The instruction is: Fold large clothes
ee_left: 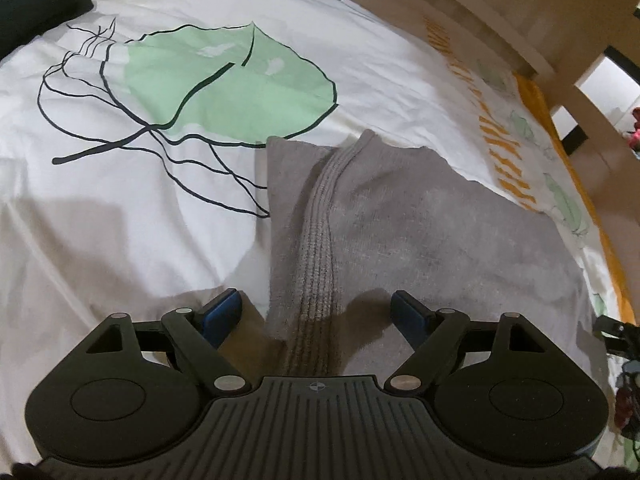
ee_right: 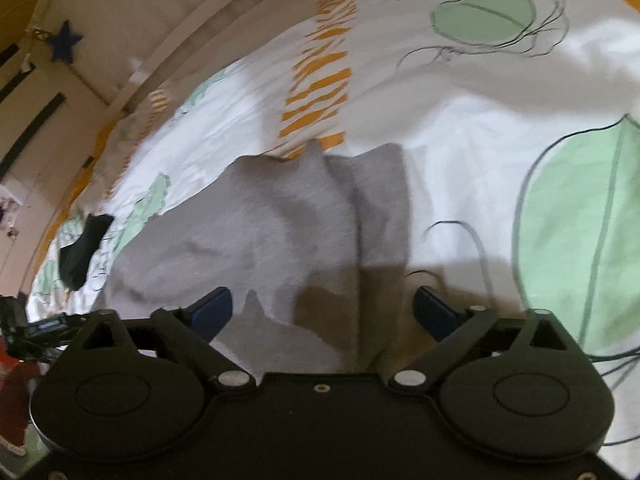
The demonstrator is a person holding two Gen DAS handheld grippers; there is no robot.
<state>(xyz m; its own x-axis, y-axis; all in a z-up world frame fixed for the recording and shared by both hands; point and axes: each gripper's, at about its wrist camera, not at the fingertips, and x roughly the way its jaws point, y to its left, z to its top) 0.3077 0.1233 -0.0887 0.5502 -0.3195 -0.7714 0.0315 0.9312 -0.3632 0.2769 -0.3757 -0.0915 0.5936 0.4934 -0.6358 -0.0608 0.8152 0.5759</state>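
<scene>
A grey garment point(ee_left: 400, 232) lies folded on the white bed sheet point(ee_left: 120, 220) with green leaf prints. Its ribbed hem band point(ee_left: 320, 240) runs from near my left gripper point(ee_left: 316, 308) away toward the far edge. The left gripper is open, its blue pads point(ee_left: 224, 312) standing either side of the band just above the cloth, not pressing it. In the right wrist view the same grey garment point(ee_right: 256, 240) spreads ahead, and my right gripper point(ee_right: 324, 308) is wide open above its near edge, with nothing pinched.
A folded black garment point(ee_left: 36, 12) lies at the sheet's far left corner. A small dark cloth point(ee_right: 82, 248) lies near the bed's edge. A wooden bed frame point(ee_left: 520, 20) with an orange border point(ee_left: 536, 96) bounds the mattress. The other gripper point(ee_left: 616, 332) shows at the right edge.
</scene>
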